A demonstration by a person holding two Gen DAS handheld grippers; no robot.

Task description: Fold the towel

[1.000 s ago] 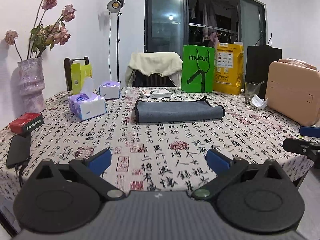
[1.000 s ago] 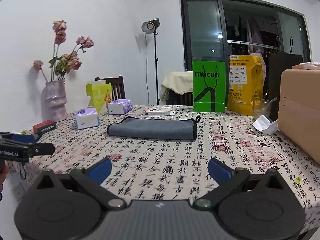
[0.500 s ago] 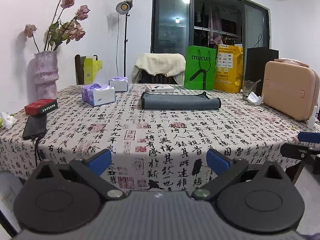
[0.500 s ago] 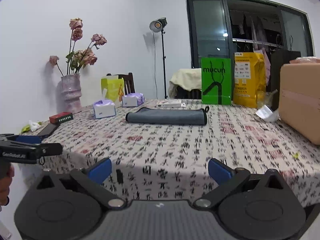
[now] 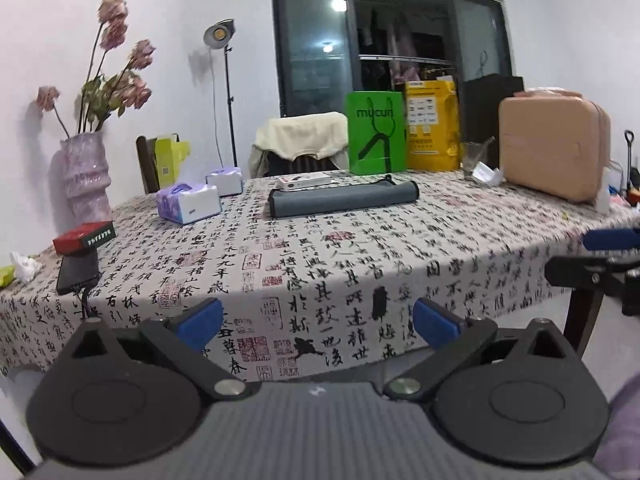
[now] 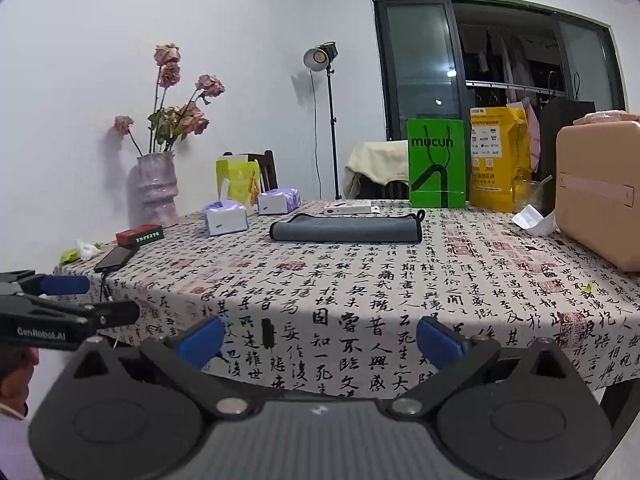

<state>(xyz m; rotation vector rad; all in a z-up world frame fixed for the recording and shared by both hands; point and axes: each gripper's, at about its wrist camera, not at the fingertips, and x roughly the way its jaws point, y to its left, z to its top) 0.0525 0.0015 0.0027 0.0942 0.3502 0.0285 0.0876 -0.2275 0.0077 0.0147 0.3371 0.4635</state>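
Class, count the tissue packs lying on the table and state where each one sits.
2. The nearer tissue pack lies left of the grey towel; the farther tissue pack sits just behind it, nearer the yellow-green box. Others could be hidden behind the bags.

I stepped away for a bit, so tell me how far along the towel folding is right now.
Done: the grey towel already lies as a narrow folded strip on the table, in front of the green bag. In hand: nothing; the left gripper and right gripper are both open, held off the table's near edge. Left: possibly nothing; whether another fold is wanted I can't tell.
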